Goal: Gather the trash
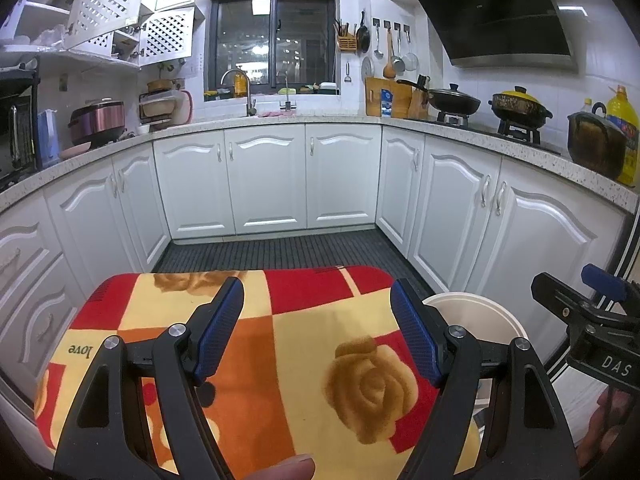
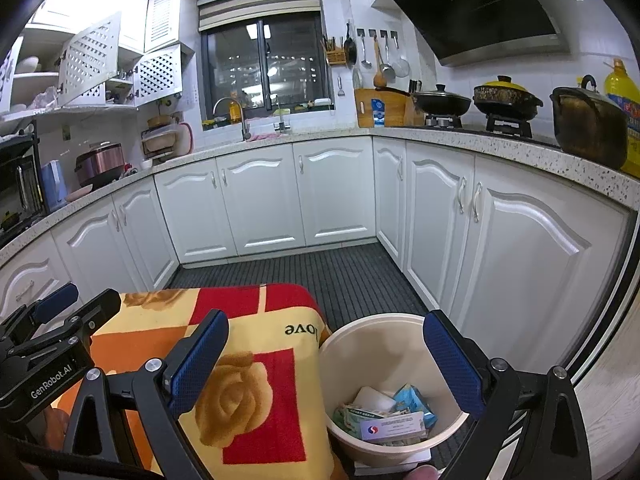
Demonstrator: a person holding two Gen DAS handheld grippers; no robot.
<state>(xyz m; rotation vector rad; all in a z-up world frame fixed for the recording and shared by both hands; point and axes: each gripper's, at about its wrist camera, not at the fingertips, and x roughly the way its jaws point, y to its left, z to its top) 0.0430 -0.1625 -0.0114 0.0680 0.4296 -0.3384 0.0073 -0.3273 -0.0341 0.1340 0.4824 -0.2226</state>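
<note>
A cream waste bin (image 2: 340, 344) stands on the floor to the right of a small table covered with a red, orange and yellow rose cloth (image 2: 256, 360). Inside the bin lie several pieces of trash (image 2: 386, 414): wrappers, a white lump, a printed card. My right gripper (image 2: 326, 350) hangs open above the bin's near rim, nothing between its blue pads. My left gripper (image 1: 318, 322) is open over the cloth (image 1: 300, 340), also empty. The bin's rim (image 1: 476, 306) peeks out right of it. Each gripper shows at the edge of the other's view.
White cabinets line three sides under a speckled countertop (image 1: 280, 122), with a sink (image 1: 256, 114) under the window. Pots (image 1: 516, 106) sit on the stove at right, below a range hood. A dark ribbed mat (image 1: 280, 250) covers the floor beyond the table.
</note>
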